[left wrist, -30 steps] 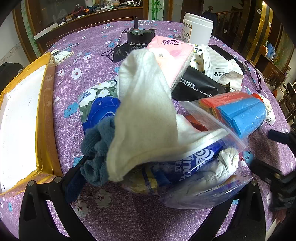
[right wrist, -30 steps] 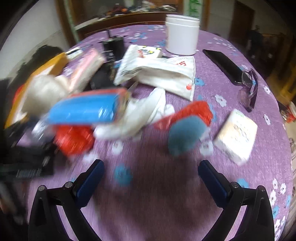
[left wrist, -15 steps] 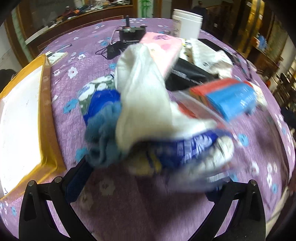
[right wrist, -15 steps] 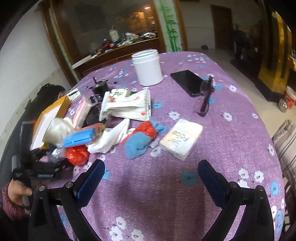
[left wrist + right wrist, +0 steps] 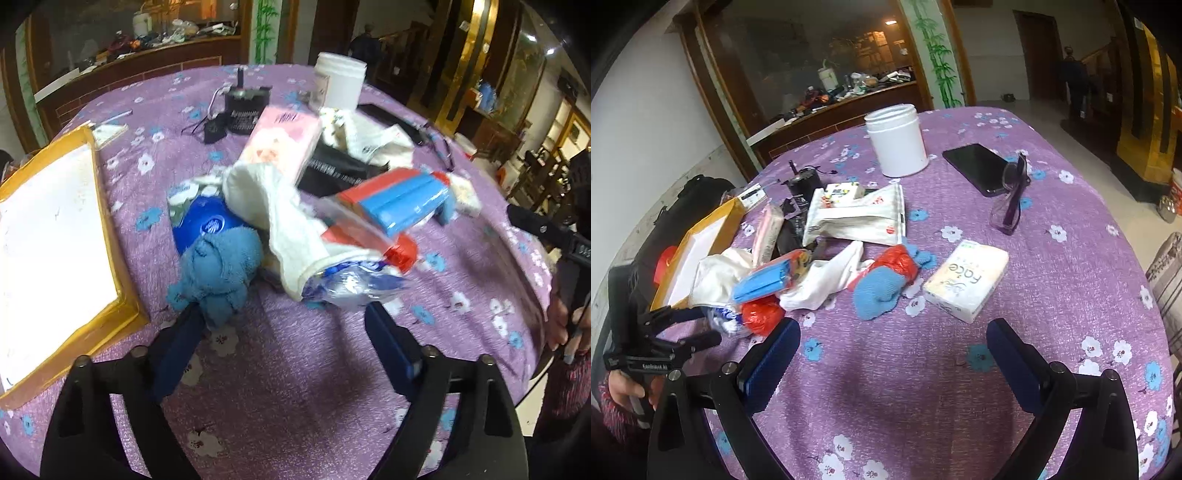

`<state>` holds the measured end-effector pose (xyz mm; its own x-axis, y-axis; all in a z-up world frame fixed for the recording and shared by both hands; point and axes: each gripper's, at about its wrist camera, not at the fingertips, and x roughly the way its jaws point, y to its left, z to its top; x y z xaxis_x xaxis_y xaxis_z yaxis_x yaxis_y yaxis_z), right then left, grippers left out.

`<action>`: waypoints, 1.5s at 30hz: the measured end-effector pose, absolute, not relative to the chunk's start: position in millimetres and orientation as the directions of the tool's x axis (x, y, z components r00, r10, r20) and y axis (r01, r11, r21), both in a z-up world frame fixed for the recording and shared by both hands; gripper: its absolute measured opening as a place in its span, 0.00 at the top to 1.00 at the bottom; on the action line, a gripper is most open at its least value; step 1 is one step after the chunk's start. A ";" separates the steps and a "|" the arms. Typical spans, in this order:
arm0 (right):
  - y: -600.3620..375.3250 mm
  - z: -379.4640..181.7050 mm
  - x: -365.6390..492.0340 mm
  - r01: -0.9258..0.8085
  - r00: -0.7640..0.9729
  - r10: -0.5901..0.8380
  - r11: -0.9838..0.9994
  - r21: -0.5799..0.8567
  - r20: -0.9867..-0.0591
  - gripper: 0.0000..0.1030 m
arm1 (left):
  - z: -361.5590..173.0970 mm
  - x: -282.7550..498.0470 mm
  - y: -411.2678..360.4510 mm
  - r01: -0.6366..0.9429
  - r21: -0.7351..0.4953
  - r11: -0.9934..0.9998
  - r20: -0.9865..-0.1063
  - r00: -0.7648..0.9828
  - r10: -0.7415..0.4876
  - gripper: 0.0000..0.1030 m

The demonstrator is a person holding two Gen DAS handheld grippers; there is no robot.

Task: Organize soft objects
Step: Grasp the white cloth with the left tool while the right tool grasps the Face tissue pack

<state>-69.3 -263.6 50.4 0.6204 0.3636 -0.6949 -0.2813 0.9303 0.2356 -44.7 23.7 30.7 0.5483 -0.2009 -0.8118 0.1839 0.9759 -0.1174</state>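
Now the left gripper is seen drawn back, its jaws just narrowed yet empty; the soft pile is left at frame centre. Right gripper: wide, empty, pulled away.

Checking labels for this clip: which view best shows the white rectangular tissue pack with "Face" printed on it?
The right wrist view: the white rectangular tissue pack lies whole and sharp on the purple cloth. The left wrist view shows only a blurred white corner behind the blue bundle.

Blurred clear bag, white box cut off at left edge
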 end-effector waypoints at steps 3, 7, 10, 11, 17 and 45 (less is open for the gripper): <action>-263.0 55.4 -72.6 -0.292 0.633 0.367 0.929 0.229 -0.682 0.01 | 43.2 -48.6 29.4 0.189 -0.138 0.972 -0.788 0.574 -0.223 0.18; -264.5 58.9 -73.6 -0.293 0.644 0.375 0.926 0.238 -0.667 0.01 | 58.1 -47.0 35.4 0.196 -0.148 0.969 -0.770 0.592 -0.237 0.17; -264.0 58.5 -73.3 -0.296 0.646 0.383 0.923 0.245 -0.661 0.01 | 58.4 -37.1 30.4 0.197 -0.130 0.972 -0.766 0.602 -0.225 0.18; -263.8 58.4 -73.0 -0.295 0.646 0.383 0.923 0.247 -0.660 0.01 | 55.7 -31.2 27.9 0.196 -0.114 0.974 -0.770 0.603 -0.211 0.18; -266.1 61.2 -76.4 -0.289 0.658 0.375 0.927 0.240 -0.653 0.01 | 41.9 -2.1 20.6 0.184 -0.084 0.979 -0.784 0.594 -0.179 0.53; -277.9 26.0 4.0 -0.020 0.562 0.126 0.990 0.139 -0.818 0.19 | 79.9 -42.6 39.6 0.218 -0.210 0.953 -0.610 0.732 -0.302 0.92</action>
